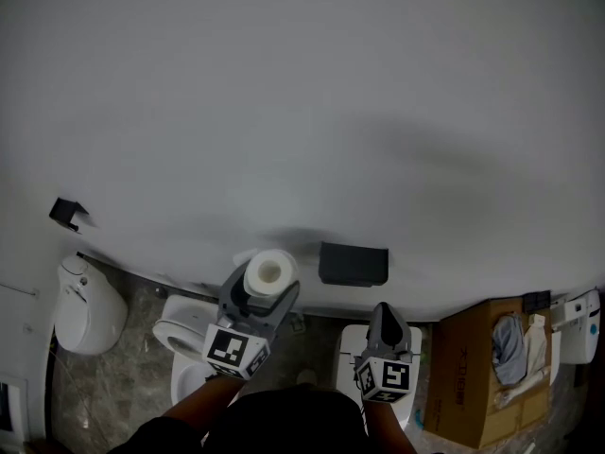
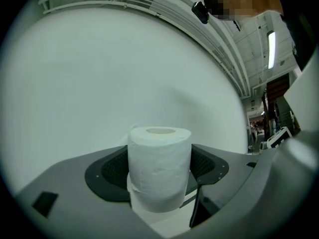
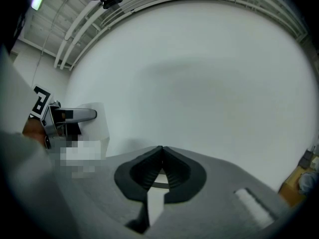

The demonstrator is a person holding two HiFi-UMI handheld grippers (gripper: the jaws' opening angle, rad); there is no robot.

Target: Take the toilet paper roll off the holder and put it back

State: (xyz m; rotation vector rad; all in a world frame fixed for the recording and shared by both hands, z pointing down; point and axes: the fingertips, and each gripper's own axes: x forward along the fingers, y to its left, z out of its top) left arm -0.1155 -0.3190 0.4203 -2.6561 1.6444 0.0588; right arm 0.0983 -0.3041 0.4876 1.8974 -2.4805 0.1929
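Note:
A white toilet paper roll (image 1: 269,270) stands upright between the jaws of my left gripper (image 1: 267,288), which is shut on it, close to the white wall. In the left gripper view the roll (image 2: 159,168) fills the gap of the left gripper (image 2: 159,176), pressed by both dark pads (image 2: 112,171). A dark grey holder (image 1: 354,264) is fixed to the wall just right of the roll, apart from it. My right gripper (image 1: 386,314) hangs below the holder, shut and holding nothing. In the right gripper view the right gripper (image 3: 160,156) has its jaws closed tip to tip, and the roll (image 3: 94,126) shows at far left.
A white toilet (image 1: 181,337) and a second white fixture (image 1: 87,307) stand below at the left. A cardboard box (image 1: 473,376) with cloth in it sits at lower right. On the wall at left is a small black hook (image 1: 66,213).

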